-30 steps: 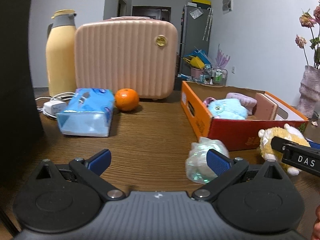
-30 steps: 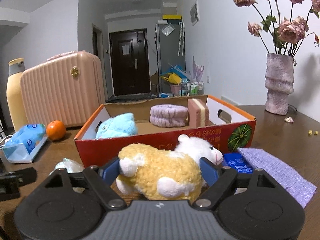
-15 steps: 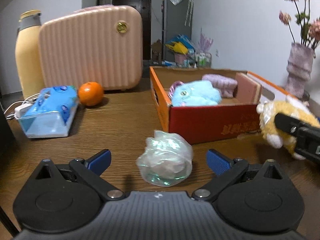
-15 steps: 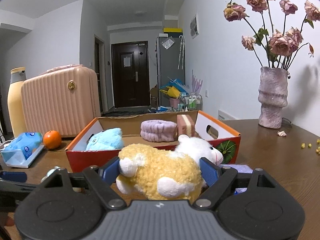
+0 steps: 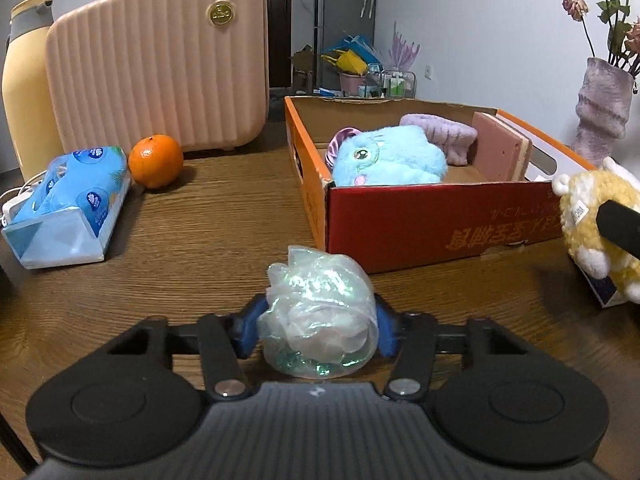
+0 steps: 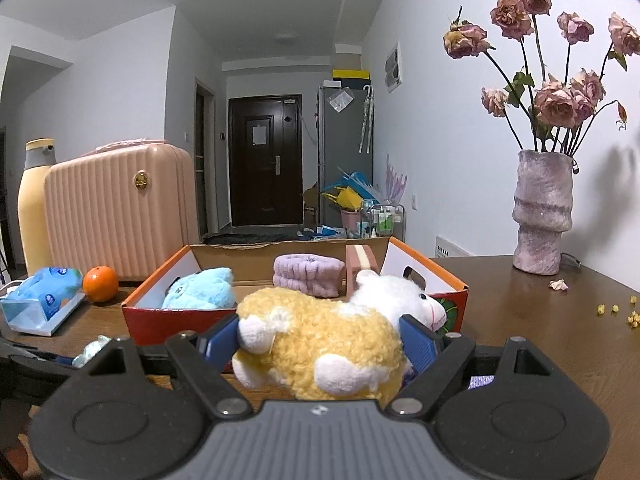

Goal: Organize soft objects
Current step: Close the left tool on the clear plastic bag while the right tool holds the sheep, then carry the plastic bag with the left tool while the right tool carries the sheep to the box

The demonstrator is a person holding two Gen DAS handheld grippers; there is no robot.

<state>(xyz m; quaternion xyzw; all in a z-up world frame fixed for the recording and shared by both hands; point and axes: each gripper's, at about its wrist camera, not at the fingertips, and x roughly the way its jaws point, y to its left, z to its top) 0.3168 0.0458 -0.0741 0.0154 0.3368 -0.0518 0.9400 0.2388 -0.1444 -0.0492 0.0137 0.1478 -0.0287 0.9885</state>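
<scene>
Blue-padded and black-framed, the left gripper (image 5: 318, 326) is pointing down toward the brown wooden table (image 5: 208, 232), and its jaws are closing on a crumpled iridescent plastic ball (image 5: 318, 316) sitting on the wood between them, the pads touching both its sides. At two o'clock from that ball, the red and orange cardboard box (image 5: 420, 224) is standing near, its corner just beyond the ball. Inside it a fluffy light-blue plush toy (image 5: 390, 156) is lying at the near left, with a folded lilac fuzzy cloth (image 5: 444, 136) behind it and a pink and cream sponge block (image 5: 500, 148) standing upright at the right.

At ten o'clock a blue tissue pack (image 5: 68, 204) is lying on the table, with a round orange fruit (image 5: 156, 161) just beside its far end. Behind both, a ribbed pale-pink hard case (image 5: 156, 64) is standing upright, and a yellow thermos jug (image 5: 24, 80) is standing at its left.

From the other wrist, the right gripper (image 6: 318, 344) is pointing nearly level and pinching a yellow and white plush sheep (image 6: 324, 344) crosswise, lifted in front of the box's near wall. At two o'clock, well apart, a lumpy mauve vase (image 6: 542, 216) is holding wilted pink roses (image 6: 560, 96).
</scene>
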